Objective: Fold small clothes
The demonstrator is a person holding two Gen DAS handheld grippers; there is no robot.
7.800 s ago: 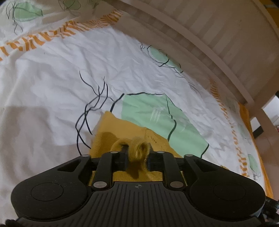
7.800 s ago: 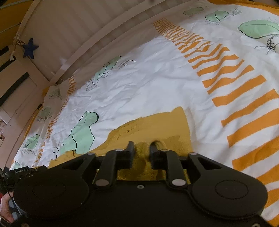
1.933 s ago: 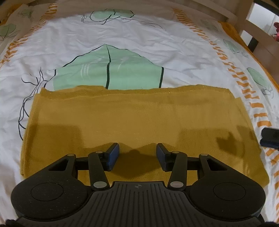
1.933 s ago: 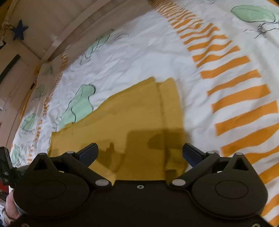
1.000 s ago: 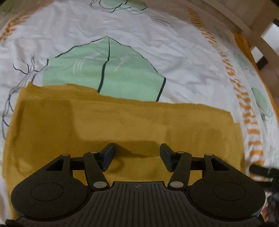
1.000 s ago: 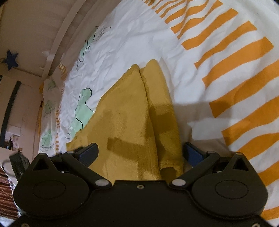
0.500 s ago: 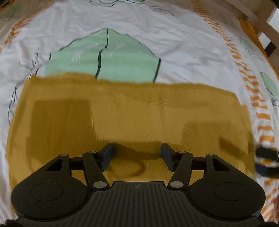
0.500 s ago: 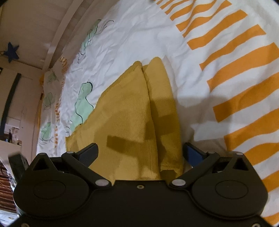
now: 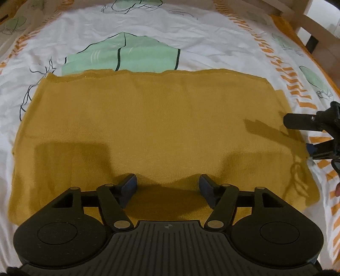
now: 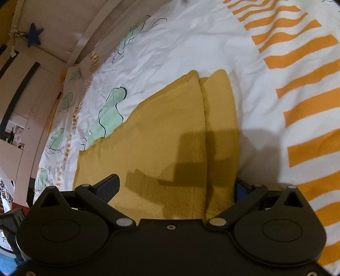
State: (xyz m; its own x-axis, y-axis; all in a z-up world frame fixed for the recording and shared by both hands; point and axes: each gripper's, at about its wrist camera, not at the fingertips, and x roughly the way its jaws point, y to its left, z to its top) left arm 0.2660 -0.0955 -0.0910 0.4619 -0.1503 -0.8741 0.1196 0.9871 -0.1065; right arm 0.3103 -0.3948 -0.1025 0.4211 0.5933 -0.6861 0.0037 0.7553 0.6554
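Fingers of both tools stand spread, and nothing is pinched: our left fingers [image 9: 167,187] hover over the near middle of the mustard-yellow knit garment [image 9: 148,127], their jaws having just been opening with only flat cloth below the gap, while our right fingers [image 10: 177,186] straddle the garment's right-hand end, one blue pad low beside its outer edge. That garment lies flat as a wide rectangle on the bed cover [image 9: 201,42], a white sheet printed with green leaves and orange stripes. From the right wrist view we see a lengthwise seam or fold line running down that end, so it looks already doubled there. We judge the cloth to be light, soft and limp, with a slightly grippy knit that should not slip from rubber pads but will sag and bunch wherever it is not supported. Corners and the short side edges seem the best holds, taking every layer together so the fold stays aligned. Its far long edge is a little wavy, and the near right corner looks slightly rumpled. Bare sheet lies beyond the garment at the far side and at both ends, giving room to swing an end across. A pale wooden bed frame [image 9: 306,19] rises past the sheet at the far right.
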